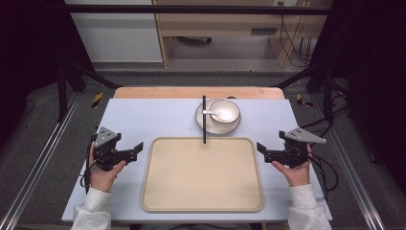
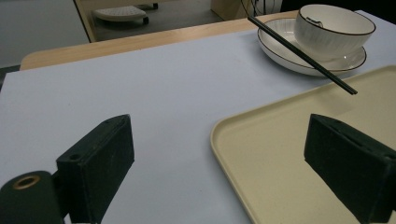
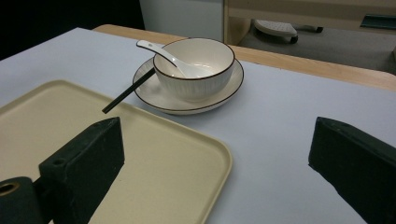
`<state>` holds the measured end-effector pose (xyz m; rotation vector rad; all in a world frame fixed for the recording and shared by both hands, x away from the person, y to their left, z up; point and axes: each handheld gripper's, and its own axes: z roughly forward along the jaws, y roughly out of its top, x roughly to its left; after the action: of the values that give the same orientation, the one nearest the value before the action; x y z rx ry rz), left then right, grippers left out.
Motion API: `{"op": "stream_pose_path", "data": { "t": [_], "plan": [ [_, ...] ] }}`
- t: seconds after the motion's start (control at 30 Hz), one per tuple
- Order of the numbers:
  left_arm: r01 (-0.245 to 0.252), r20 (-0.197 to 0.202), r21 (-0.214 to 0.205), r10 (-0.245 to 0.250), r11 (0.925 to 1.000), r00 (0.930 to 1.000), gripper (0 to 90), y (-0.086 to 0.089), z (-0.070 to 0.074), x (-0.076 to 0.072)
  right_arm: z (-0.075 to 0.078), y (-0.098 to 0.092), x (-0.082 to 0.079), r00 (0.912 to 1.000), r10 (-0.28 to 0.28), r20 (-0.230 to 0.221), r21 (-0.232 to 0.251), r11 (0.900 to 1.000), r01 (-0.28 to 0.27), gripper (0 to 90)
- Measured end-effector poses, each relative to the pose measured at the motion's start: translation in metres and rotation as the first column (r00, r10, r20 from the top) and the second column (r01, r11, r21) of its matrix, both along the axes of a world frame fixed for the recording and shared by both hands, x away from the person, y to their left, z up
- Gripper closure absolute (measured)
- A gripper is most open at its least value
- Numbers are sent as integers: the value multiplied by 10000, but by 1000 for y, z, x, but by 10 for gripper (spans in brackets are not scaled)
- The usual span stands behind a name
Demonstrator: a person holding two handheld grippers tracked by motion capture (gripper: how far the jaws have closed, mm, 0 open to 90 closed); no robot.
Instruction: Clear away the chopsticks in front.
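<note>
The tray (image 1: 202,175), a cream one with a raised rim, lies flat on the pale blue tabletop (image 1: 143,120) straight in front of me, between my two hands. Nothing lies on its surface.

My left gripper (image 1: 139,146) hovers just beside the tray's left edge, its jaws pointing inward toward the tray and standing wide apart with nothing between them. In the left gripper view one jaw hangs over the bare tabletop and the other over the near corner of the tray (image 2: 280,154).

My right gripper (image 1: 260,146) mirrors it just off the tray's right edge, jaws likewise spread apart and holding nothing. In the right gripper view one jaw sits over the tray (image 3: 154,163) and the other over the tabletop.

Just beyond the tray's far edge stands a white plate (image 1: 201,120) with a dark rim line, carrying a white bowl (image 1: 226,106). A white spoon (image 1: 210,112) rests inside the bowl, its handle leaning out over the bowl's rim. A pair of black chopsticks (image 1: 204,120) lies across the plate's left side, the near tips reaching over the far rim of the tray.
</note>
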<state>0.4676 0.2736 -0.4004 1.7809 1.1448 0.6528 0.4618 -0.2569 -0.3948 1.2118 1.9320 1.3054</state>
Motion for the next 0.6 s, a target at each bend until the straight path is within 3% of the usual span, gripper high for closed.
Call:
{"op": "stream_pose_path", "data": {
  "t": [0.3,0.6],
  "plan": [
    [156,88,-54,-155,9999,9998,92,-9,2,-1,-1,-3,-2,10000,-44,11,11,10000,44,39],
    [773,158,127,-775,9969,9969,96,-28,8,3,-2,-2,-1,10000,-96,-19,-68,9999,96,39]
  ]
}}
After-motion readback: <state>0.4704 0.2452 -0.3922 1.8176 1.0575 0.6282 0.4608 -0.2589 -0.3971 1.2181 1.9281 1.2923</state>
